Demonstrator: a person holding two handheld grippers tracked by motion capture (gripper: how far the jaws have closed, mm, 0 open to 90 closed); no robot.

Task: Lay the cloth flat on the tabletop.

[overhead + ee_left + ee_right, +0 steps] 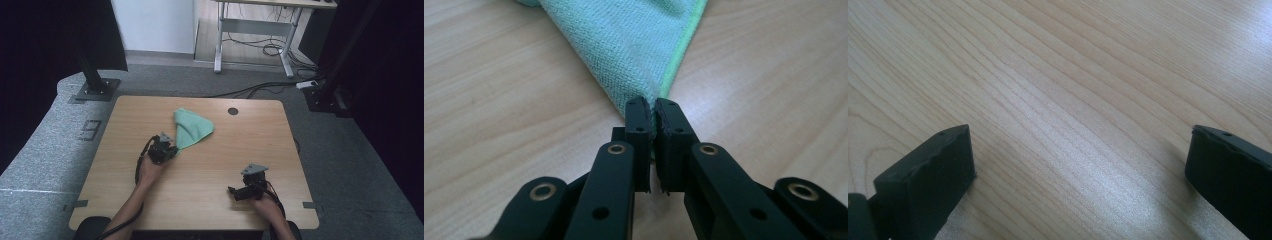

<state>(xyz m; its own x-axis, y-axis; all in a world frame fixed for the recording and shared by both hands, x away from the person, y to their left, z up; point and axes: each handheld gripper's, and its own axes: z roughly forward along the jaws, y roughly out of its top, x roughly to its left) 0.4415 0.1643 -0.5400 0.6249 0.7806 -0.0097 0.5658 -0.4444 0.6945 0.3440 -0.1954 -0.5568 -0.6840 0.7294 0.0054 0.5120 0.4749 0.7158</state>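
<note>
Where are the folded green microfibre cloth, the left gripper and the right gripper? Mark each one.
Folded green microfibre cloth [192,127]: high view, middle of its top surface.
Left gripper [652,111]: left gripper view, between its fingertips, pinching the cloth's corner.
Right gripper [231,191]: high view, between its open fingertips.

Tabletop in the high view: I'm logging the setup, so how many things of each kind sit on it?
Green microfibre cloth: 1, its corner pinched in the left gripper.
Handheld grippers: 2, the left gripper and the right gripper, which is open over bare wooden table.
Total: 3.
</note>
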